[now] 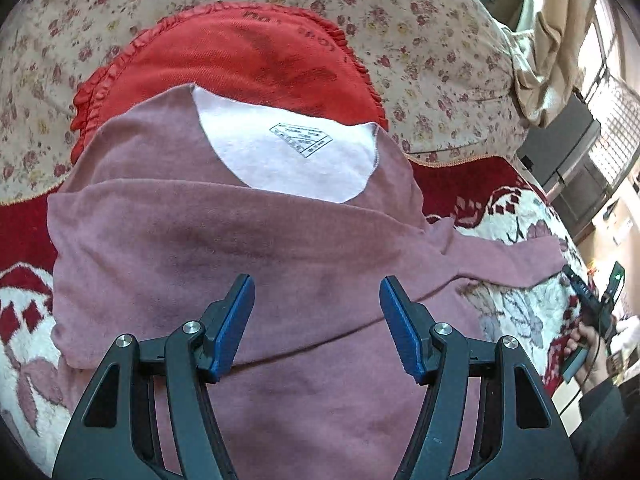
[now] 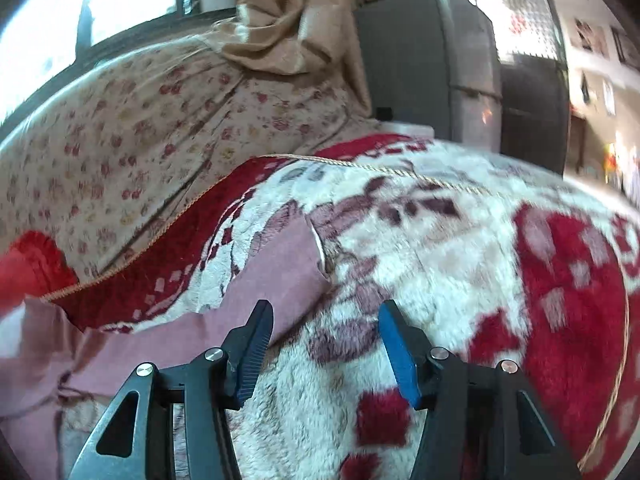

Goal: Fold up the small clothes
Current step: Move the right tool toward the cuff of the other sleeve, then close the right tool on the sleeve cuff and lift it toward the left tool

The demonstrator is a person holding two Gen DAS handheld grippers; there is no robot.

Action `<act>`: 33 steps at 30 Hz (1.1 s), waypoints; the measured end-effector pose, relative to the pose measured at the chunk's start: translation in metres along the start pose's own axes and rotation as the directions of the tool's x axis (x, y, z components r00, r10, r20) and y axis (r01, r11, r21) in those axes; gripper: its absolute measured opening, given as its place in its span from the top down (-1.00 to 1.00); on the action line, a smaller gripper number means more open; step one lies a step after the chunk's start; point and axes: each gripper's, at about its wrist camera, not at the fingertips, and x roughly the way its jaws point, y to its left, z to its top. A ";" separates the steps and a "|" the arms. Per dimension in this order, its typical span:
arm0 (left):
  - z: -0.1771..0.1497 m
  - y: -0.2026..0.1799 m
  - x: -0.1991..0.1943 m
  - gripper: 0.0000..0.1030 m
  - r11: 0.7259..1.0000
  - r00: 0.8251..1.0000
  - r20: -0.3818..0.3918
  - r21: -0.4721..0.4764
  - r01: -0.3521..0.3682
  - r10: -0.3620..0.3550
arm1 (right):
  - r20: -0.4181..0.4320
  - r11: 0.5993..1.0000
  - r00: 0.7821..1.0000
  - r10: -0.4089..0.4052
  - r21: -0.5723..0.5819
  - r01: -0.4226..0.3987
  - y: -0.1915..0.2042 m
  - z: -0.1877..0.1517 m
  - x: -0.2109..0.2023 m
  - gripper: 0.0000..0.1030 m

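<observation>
Pink top (image 1: 248, 240) lies flat on the blanket (image 2: 440, 264), neckline toward the red cushion (image 1: 240, 56); one sleeve already folded across the chest. Left gripper (image 1: 316, 324) hovers above it, jaws apart, empty. Right gripper (image 2: 324, 344) jaws apart, empty, just beside the outstretched sleeve (image 2: 280, 272). Next, probably: grip that sleeve's cuff and fold it inward.

Left wrist view: I look steeply down, close over the dusty-pink knit top (image 1: 240, 240).
Right wrist view: I face across the red-and-cream plush blanket (image 2: 440, 260), lower angle.
Shared: pink top's sleeve (image 2: 280, 280), blanket, floral beige cushion (image 1: 440, 40).
</observation>
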 end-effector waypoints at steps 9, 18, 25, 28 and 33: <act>-0.002 0.008 0.004 -0.25 0.999 1.000 -0.011 -0.047 -0.007 0.007 | 0.031 0.992 0.994 0.102 0.075 -0.104 -0.006 0.008 0.016 0.05; -0.002 0.008 0.004 -0.25 0.999 1.000 -0.003 -0.052 0.007 -0.007 | -0.004 0.976 0.990 0.144 0.163 -0.141 -0.007 0.005 0.026 0.45; 0.005 0.005 0.001 -0.25 0.991 0.996 0.048 -0.106 0.081 -0.076 | -0.011 0.944 0.988 0.155 0.296 -0.144 -0.005 0.007 0.027 0.95; 0.013 0.004 0.004 -0.25 0.967 0.983 0.046 -0.177 0.183 -0.178 | 0.015 0.924 0.968 0.251 0.295 -0.244 0.026 0.015 0.016 0.95; 0.011 -0.006 0.015 -0.25 0.959 0.977 -0.019 -0.194 0.206 -0.214 | -0.014 0.879 0.889 0.458 0.159 -0.450 0.129 0.016 -0.005 0.95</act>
